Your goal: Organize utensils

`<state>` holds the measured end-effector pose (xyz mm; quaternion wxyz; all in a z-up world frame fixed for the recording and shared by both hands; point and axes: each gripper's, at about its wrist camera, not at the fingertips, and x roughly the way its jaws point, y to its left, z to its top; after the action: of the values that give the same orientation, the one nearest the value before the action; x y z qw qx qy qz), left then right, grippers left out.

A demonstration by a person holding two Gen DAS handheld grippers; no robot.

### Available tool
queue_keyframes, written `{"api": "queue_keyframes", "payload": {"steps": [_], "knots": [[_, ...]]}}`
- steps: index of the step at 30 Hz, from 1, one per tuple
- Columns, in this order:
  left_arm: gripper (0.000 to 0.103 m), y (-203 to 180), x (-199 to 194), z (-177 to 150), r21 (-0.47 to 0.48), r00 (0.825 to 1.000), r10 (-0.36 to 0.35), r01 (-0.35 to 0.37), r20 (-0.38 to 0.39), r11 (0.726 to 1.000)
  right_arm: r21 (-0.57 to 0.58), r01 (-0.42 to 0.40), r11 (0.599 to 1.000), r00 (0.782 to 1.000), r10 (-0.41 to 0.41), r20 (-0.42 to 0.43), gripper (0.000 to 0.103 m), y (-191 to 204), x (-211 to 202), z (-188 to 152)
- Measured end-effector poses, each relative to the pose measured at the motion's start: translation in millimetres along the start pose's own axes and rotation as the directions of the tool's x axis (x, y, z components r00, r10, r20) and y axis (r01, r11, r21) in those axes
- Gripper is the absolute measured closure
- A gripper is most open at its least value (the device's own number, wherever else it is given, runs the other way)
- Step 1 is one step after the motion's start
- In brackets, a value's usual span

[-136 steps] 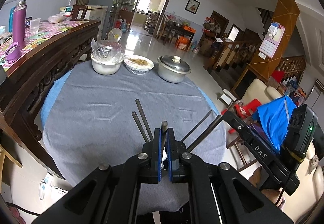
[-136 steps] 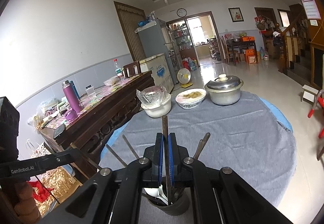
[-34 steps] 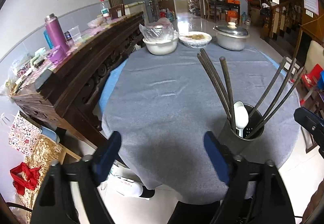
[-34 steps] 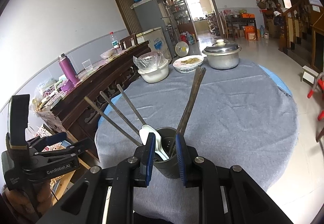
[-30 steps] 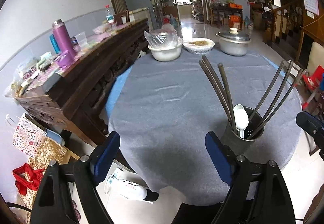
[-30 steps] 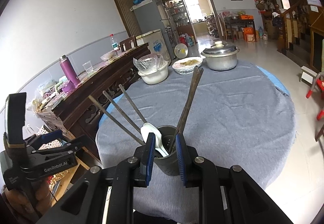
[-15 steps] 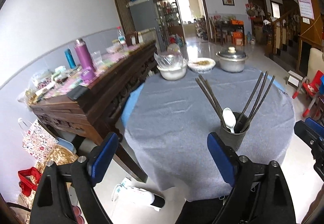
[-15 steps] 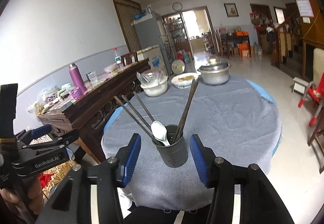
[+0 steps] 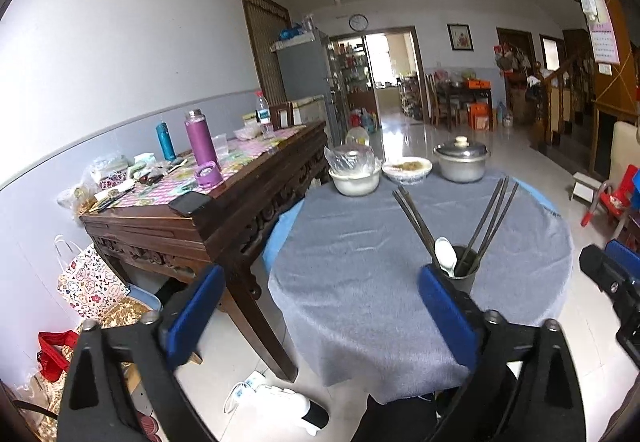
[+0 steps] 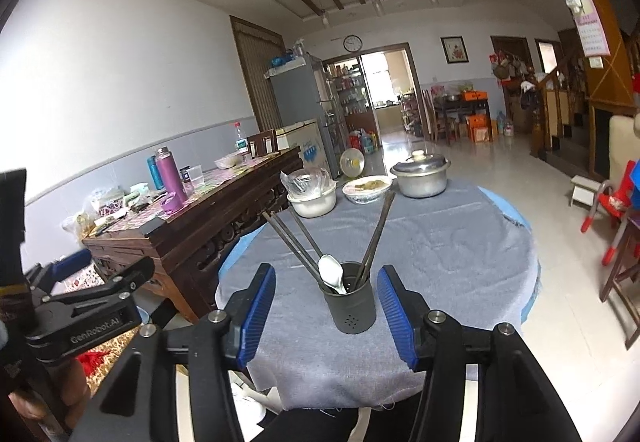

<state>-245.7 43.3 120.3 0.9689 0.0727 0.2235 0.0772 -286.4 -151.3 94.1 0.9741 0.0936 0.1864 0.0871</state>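
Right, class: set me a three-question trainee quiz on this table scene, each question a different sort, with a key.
1. True or false: the right gripper is shut on the utensil holder.
2. Multiple choice: the white spoon is (A) lying on the grey tablecloth, (B) standing in the utensil holder, (C) in the lidded metal pot.
3. Fill in: the long dark chopsticks lean out of the holder in ___ separate bunches.

Key:
1. False; both the right and the left gripper are open and hold nothing.
2. B
3. two
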Motion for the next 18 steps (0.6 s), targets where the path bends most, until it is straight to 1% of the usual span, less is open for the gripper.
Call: {"api": "queue_keyframes", "payload": {"steps": [4, 8, 10, 18], "knots": [[0.003, 6, 0, 0, -0.015, 1.000, -0.004, 0.004, -0.005, 1.000, 0.003, -0.005, 1.000, 1.000, 0.005, -0.009, 0.045, 4, 3, -2], [0.003, 13, -4, -7, -0.026, 1.000, -0.001, 0.001, -0.006, 1.000, 0.006, 0.004, 1.000, 1.000, -0.004, 0.001, 0.045, 7, 3, -4], [0.003, 18, -5, -9, -0.042, 1.000, -0.010, 0.010, -0.010, 0.999, 0.008, 0.007, 1.000, 1.000, -0.007, 0.004, 0.045, 9, 2, -5], [0.003, 24, -14, -12, -0.052, 1.000, -0.015, 0.016, 0.011, 0.999, 0.003, 0.019, 1.000, 1.000, -0.019, 0.018, 0.044, 15, 1, -8]]}}
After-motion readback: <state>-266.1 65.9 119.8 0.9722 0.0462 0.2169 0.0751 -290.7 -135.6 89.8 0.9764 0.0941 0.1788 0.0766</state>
